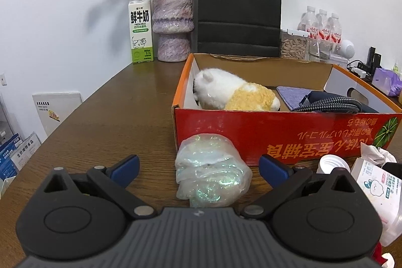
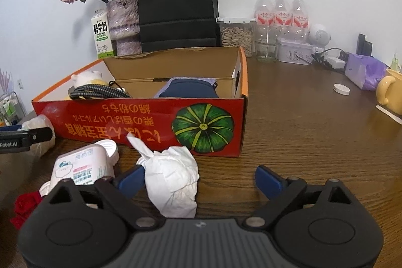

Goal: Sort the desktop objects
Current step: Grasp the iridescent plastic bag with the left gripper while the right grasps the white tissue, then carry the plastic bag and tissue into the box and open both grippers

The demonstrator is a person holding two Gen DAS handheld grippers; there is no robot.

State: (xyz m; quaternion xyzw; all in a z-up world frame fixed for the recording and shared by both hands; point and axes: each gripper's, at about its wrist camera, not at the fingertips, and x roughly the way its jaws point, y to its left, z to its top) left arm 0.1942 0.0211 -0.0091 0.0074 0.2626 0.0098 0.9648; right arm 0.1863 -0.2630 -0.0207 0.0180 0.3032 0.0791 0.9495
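Straddling a crumpled tissue (image 2: 173, 180), the right tool (image 2: 201, 180) stands released; light, soft, pinch mid-wad. The left tool (image 1: 198, 167) gapes around a glitter bag (image 1: 213, 172).

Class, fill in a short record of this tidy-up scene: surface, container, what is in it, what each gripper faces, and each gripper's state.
surface: brown wooden table
container: open red cardboard box
in box: plush toy, dark pouch, braided strap
left gripper: open, glittery plastic bag between its fingers, untouched
right gripper: open, crumpled tissue between its fingers, one finger beside it
nearby: wet-wipes pack
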